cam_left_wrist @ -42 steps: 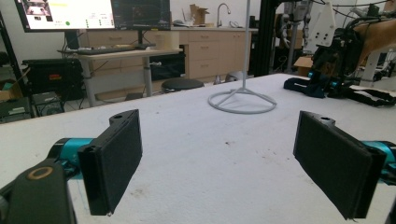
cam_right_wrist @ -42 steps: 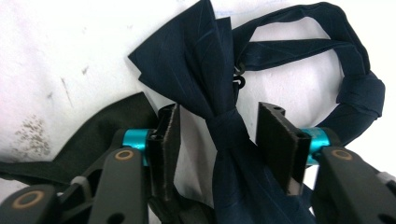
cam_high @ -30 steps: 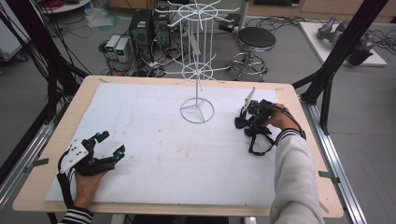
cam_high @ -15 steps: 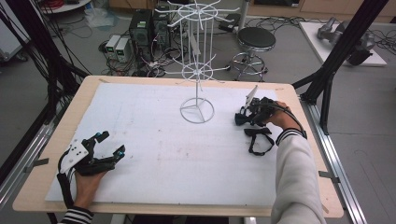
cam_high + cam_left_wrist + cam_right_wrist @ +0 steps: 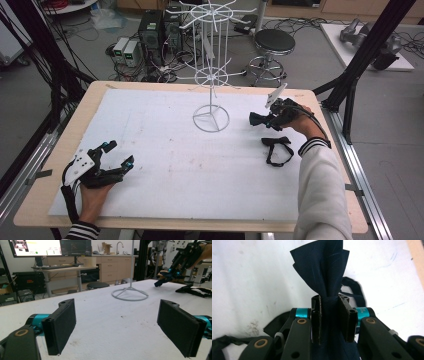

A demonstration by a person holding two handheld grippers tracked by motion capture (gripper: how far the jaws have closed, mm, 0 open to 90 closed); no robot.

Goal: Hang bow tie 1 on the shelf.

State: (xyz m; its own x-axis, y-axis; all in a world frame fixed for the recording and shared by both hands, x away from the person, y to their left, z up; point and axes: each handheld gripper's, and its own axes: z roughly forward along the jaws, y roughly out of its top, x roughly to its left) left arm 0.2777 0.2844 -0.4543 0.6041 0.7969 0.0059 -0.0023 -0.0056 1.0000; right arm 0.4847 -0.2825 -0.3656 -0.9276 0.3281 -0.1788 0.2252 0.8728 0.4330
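A wooden-edged table (image 5: 320, 102) carries a large white board (image 5: 175, 165) that covers nearly all of its top. Toward the far middle of the board stands a tall white wire rack (image 5: 211, 65), its ring-shaped foot flat on the surface and its thin pole rising to tiers of hooked arms; the foot and pole also appear ahead in the left gripper view (image 5: 130, 293). At the near left of the board the left gripper (image 5: 114, 156) rests low in the person's hand, its two black jaws spread wide apart with bare board between them, and its own view shows the flat pads (image 5: 60, 325) well separated and holding nothing. On the right side, near the rack's foot but clear of it, the right gripper (image 5: 260, 119) is held above the board in the person's right hand (image 5: 300, 122). Its jaws are pressed together on a dark navy bow tie (image 5: 324, 267), pinching the cloth at its middle so that one wing fans out beyond the jaw tips. A black strap (image 5: 277, 150) lies in a loop on the board just below that gripper, near the striped cuff of the white sleeve (image 5: 320, 190).
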